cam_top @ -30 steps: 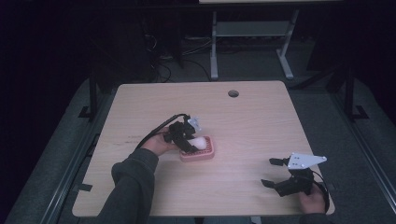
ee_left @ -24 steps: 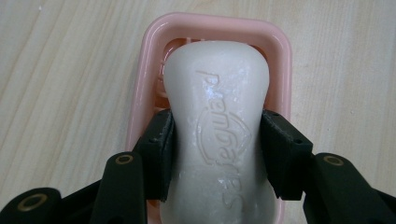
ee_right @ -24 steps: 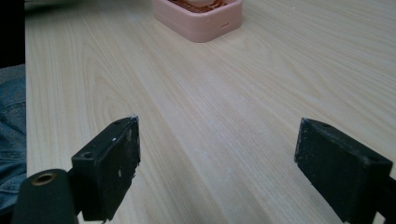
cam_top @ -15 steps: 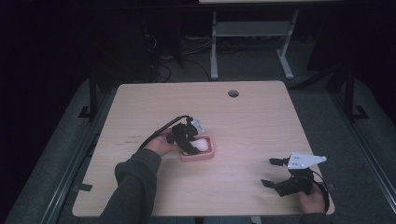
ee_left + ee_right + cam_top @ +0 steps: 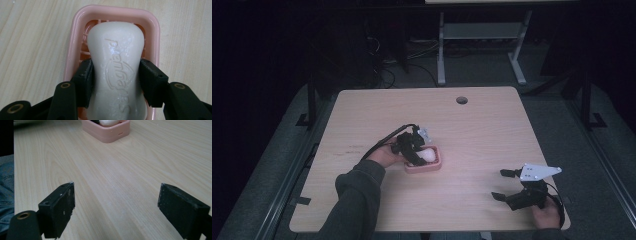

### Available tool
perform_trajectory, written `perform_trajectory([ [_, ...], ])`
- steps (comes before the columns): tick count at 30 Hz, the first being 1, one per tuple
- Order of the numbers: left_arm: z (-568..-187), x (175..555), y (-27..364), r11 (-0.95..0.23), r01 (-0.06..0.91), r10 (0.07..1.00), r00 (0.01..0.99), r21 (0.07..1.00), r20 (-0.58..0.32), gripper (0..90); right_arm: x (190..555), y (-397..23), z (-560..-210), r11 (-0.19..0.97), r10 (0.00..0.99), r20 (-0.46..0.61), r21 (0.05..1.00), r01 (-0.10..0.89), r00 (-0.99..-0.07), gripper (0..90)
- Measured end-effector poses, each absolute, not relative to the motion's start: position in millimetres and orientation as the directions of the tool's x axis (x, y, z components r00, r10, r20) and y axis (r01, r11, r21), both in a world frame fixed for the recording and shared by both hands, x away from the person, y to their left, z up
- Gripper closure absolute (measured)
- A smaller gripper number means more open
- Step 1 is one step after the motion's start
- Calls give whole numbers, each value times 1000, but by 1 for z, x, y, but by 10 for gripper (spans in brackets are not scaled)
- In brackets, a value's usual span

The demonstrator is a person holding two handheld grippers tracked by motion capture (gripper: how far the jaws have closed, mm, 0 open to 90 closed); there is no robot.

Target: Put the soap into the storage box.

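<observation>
A white soap bar (image 5: 116, 42) with raised lettering lies in a pink soap dish (image 5: 75, 37) on the wooden table. My left gripper (image 5: 116, 72) straddles the bar's narrow waist, its black pads (image 5: 86, 80) still against both sides. Its jaws have just been opening slightly, with the bar still between them. In the high view the left gripper (image 5: 414, 150) reaches from the left over the dish (image 5: 434, 165) and soap (image 5: 428, 155). My right gripper (image 5: 500, 184) rests open near the table's front right corner with nothing between its fingers. In the right gripper view its jaws (image 5: 116, 202) face the distant dish (image 5: 107, 131).
The table (image 5: 492, 130) has a round cable hole (image 5: 461, 100) near its far edge. A white desk frame (image 5: 477, 35) stands on the floor behind the table. A black cable (image 5: 379, 145) trails from the left gripper.
</observation>
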State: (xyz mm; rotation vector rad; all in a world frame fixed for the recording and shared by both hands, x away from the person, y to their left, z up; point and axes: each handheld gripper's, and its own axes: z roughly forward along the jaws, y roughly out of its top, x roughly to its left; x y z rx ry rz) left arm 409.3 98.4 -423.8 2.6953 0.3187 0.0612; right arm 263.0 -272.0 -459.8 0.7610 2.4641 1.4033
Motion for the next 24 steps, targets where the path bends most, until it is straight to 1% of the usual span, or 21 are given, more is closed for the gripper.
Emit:
perform_trajectory([
  [8,-417,407,103,-881,218,239,971,420,-2,411,263,-271,-460,413,529,77,847,336,-845,135],
  [13,-411,403,105,-879,208,236,972,429,12,411,263,-271,-460,414,529,74,847,333,-845,135],
  [16,-409,401,108,-877,210,242,970,433,20,388,263,-271,-459,414,529,74,847,333,-845,135],
  [24,-410,398,112,-870,215,250,968,444,21,364,263,-270,-460,417,529,79,843,340,-845,135],
])
